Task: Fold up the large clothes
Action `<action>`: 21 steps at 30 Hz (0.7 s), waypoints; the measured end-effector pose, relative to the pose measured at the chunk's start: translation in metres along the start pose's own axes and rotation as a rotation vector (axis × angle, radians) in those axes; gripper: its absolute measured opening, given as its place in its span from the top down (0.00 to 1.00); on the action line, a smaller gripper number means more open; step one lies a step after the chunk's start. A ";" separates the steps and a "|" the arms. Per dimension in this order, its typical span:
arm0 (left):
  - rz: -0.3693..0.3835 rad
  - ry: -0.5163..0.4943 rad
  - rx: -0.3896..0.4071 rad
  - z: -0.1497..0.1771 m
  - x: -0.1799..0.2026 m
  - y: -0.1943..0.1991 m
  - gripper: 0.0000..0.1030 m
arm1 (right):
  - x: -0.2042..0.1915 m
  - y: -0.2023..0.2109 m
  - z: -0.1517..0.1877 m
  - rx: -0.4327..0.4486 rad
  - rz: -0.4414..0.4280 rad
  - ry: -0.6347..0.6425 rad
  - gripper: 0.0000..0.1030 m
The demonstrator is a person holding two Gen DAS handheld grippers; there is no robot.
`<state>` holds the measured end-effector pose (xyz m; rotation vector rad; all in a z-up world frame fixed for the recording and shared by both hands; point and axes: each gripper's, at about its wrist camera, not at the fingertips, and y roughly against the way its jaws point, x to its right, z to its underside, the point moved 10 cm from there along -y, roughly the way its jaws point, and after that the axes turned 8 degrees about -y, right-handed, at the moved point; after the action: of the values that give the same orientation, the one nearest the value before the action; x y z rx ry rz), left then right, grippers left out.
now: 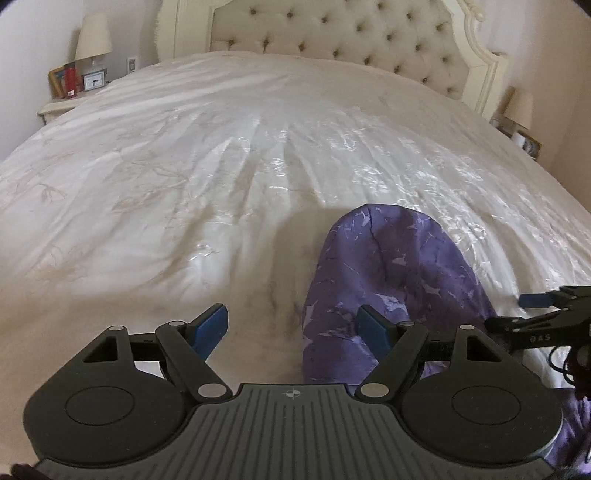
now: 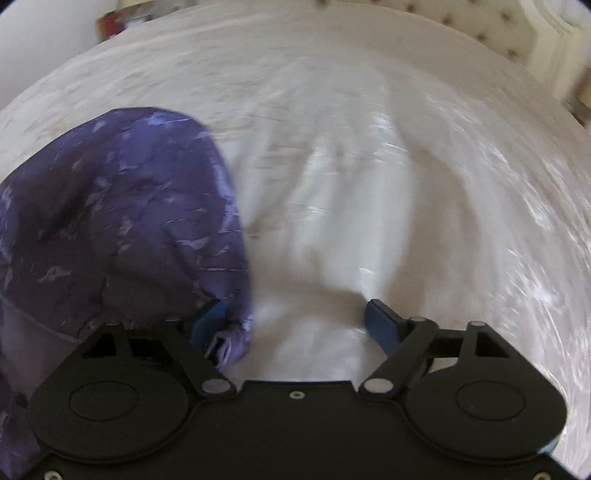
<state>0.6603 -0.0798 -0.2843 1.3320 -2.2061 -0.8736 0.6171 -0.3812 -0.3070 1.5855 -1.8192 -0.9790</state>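
A purple patterned garment [image 1: 391, 266] lies folded in a narrow strip on the white bedspread [image 1: 184, 166], near the bed's front edge. My left gripper [image 1: 293, 328] is open above the garment's left edge, its right finger over the cloth. The right gripper shows at the right edge of the left wrist view [image 1: 535, 306]. In the right wrist view the garment [image 2: 122, 214] fills the left side. My right gripper [image 2: 295, 325] is open at the garment's right edge, its left finger [image 2: 208, 321] touching a fold of cloth. This view is blurred by motion.
A tufted cream headboard [image 1: 332, 33] stands at the far end. A nightstand [image 1: 59, 107] with a lamp, a clock and a red item is at the far left. Another lamp [image 1: 519, 110] is at the far right.
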 end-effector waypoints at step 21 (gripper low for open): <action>0.010 0.161 0.017 -0.014 -0.012 0.034 0.25 | -0.013 0.069 -0.067 0.187 -0.301 -0.104 0.17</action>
<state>0.6531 -0.0616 -0.2512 1.3483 -2.0991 -0.7190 0.6303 -0.3773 -0.2105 2.0015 -1.8190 -1.0647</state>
